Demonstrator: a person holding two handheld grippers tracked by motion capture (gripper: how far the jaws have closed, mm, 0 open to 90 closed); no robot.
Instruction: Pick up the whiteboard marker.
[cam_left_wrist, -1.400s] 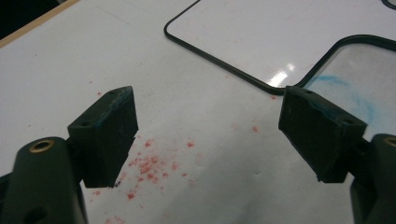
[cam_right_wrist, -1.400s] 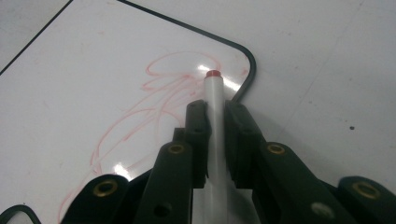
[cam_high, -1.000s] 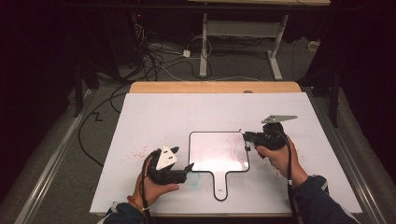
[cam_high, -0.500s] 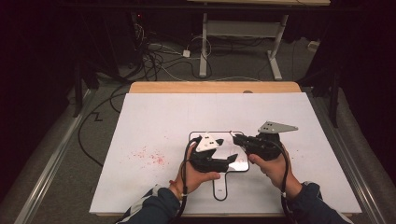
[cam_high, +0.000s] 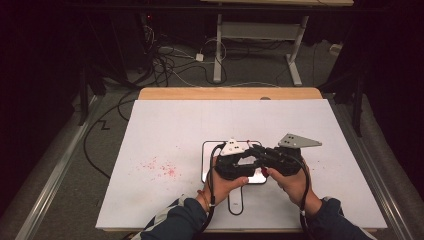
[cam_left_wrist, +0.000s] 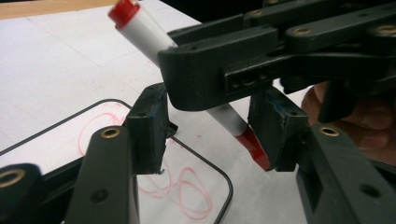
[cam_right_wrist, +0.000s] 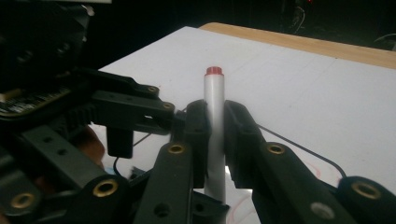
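Right gripper (cam_right_wrist: 215, 135): jaws closed on the white barrel of a red marker (cam_right_wrist: 214, 100), held about mid-length, red end plug pointing away from the camera. Left gripper (cam_left_wrist: 210, 128): jaws parted, one on each side of the marker's red cap end (cam_left_wrist: 252, 142); the cap lay against the right-hand jaw's pad, the other jaw stood clear, so no grip yet. Whether the red end was a cap or a bare tip could not be told for certain.

Both grippers met over the small whiteboard (cam_high: 209, 150), held just above its surface. Judged stage: marker handling between hands, likely capping or uncapping; pinch on the red end not yet made.

Red loops (cam_left_wrist: 184, 186) were already drawn on the board, so some writing looked done. Red smudges (cam_high: 161, 169) lay on the white table cover (cam_high: 165, 120) to the left of the board, well apart. Nothing stood in the way near the grippers; cables lay on the floor beyond the table.
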